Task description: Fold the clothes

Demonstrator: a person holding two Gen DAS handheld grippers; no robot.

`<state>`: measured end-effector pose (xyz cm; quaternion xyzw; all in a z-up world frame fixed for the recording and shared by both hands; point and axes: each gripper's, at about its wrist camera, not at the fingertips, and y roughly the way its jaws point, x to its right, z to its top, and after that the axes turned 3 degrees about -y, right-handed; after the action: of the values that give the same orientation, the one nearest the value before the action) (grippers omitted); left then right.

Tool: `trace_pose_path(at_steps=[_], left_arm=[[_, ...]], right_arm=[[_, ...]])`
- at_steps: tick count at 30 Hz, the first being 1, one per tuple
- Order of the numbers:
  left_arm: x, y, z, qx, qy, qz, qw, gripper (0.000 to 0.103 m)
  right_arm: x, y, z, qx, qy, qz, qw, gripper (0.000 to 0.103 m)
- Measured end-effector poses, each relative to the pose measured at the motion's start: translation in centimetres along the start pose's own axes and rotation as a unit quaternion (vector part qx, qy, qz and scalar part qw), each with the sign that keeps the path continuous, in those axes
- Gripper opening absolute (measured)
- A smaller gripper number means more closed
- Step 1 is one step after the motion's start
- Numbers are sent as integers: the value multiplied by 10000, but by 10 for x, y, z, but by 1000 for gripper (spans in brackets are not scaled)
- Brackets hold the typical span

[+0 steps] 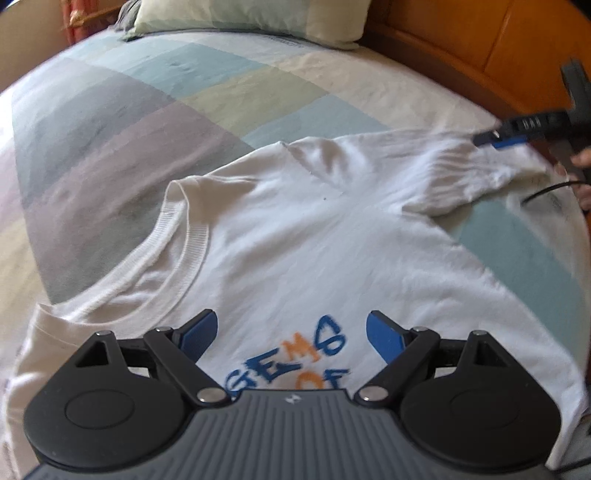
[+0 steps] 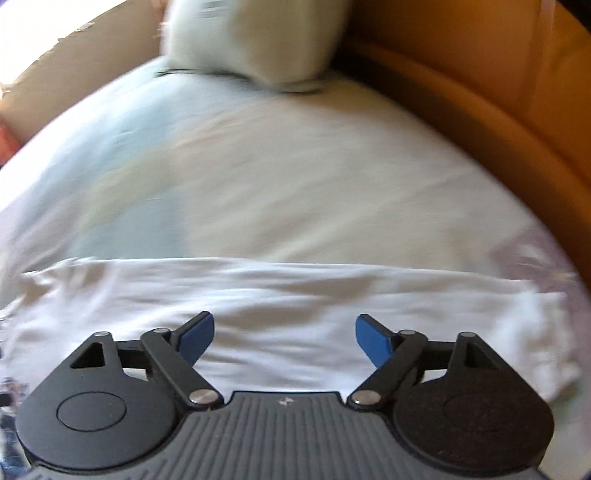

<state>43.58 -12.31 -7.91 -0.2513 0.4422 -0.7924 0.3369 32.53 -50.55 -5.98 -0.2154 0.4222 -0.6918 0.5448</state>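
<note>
White cotton covers most of the left wrist view: a T-shirt [image 1: 295,236] lies face up on a bed [image 1: 122,122], its ribbed collar [image 1: 184,240] to the left and blue and orange lettering [image 1: 314,358] showing on the chest. The left hand-held gripper [image 1: 291,334] hangs just above the print with its blue-padded fingers [image 1: 199,334] spread wide, nothing between them. One sleeve [image 1: 465,173] stretches out to the right, bunched and wrinkled, and the right hand-held gripper [image 1: 498,139] is at its far end, close to or touching the cloth; that view is too blurred to tell which. In the right wrist view the same gripper's fingers are spread apart over white fabric, with nothing pinched. The bedcover is a patchwork of pale blue, grey, lilac and cream squares. A pale pillow [image 1: 243,18] rests at the head of the bed, and an orange-brown wooden bed frame [image 1: 491,40] curves along the right side.
</note>
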Motion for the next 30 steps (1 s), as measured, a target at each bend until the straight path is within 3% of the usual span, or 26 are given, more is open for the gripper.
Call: trace_pose_path(at_steps=[11, 16, 21, 26, 30], left_arm=[[-10, 9, -16, -238, -29, -4, 9997, 88], [-14, 10, -20, -247, -106, -50, 9996, 88], [-12, 3, 0, -73, -121, -181, 9997, 88], [1, 9, 29, -7, 229, -210, 9995, 88], [7, 22, 37, -83, 198, -324, 9992, 88]], right_arm=[[23, 5, -23, 227, -424, -680, 9965, 103], [37, 6, -33, 317, -606, -967, 9930, 103], [31, 1, -25, 403, -521, -882, 9939, 103], [25, -4, -18, 488, -436, -796, 9947, 103], [59, -6, -30, 392, -23, -700, 9968, 103]])
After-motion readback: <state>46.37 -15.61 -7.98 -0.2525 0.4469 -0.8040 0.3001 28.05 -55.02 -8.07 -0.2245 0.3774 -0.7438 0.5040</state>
